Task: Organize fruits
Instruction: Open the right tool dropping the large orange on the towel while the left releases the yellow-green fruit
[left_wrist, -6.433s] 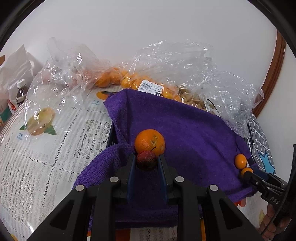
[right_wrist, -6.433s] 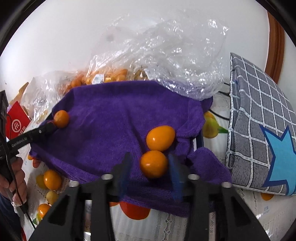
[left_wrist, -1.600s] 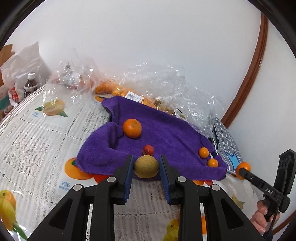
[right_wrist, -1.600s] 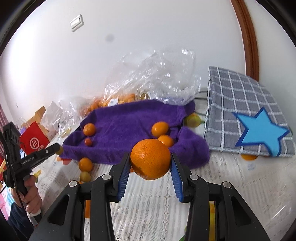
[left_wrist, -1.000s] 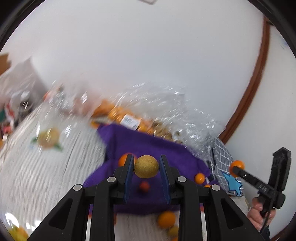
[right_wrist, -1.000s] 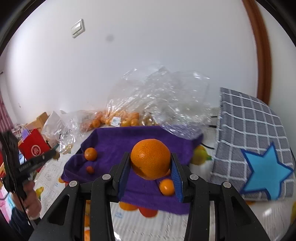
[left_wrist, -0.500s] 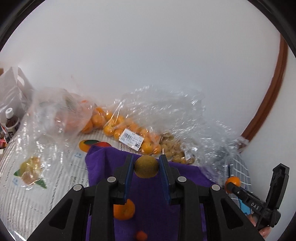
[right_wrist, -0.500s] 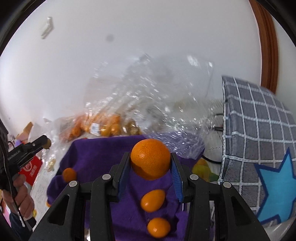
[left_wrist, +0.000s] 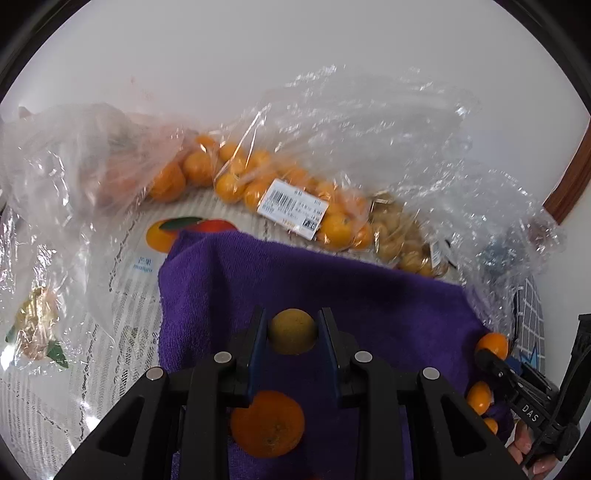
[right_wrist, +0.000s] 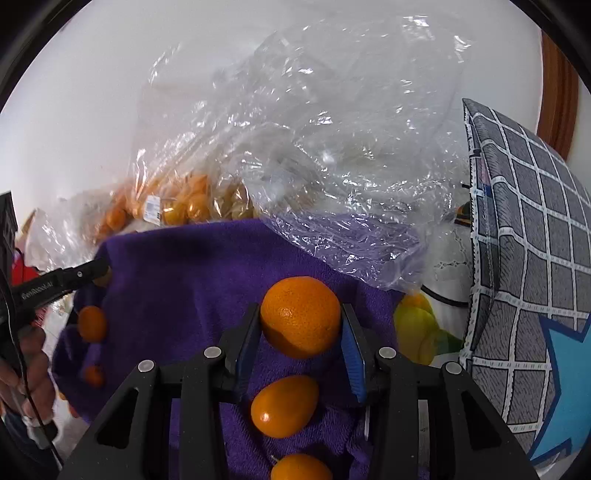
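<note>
My left gripper (left_wrist: 292, 334) is shut on a small yellow-brown round fruit (left_wrist: 291, 330) and holds it over the purple towel (left_wrist: 369, 295). An orange (left_wrist: 267, 424) lies on the towel just below the jaws. My right gripper (right_wrist: 300, 332) is shut on a large orange (right_wrist: 300, 316) above the towel's right part (right_wrist: 184, 280). Two kumquats (right_wrist: 284, 405) lie on the towel under it. The right gripper also shows at the right edge of the left wrist view (left_wrist: 491, 350). The left gripper shows at the left of the right wrist view (right_wrist: 101, 271).
Clear plastic bags of oranges (left_wrist: 236, 181) and small brown fruit (left_wrist: 402, 243) lie behind the towel. Crumpled plastic (right_wrist: 332, 177) overlaps the towel's far right corner. A grey checked cushion with a blue star (right_wrist: 528, 295) stands to the right. A small orange (right_wrist: 92, 323) and a red fruit (right_wrist: 93, 376) lie at the towel's left.
Both grippers have moved forward and down over the purple towel, each still holding its fruit. The towel and the bags now fill more of both views.
</note>
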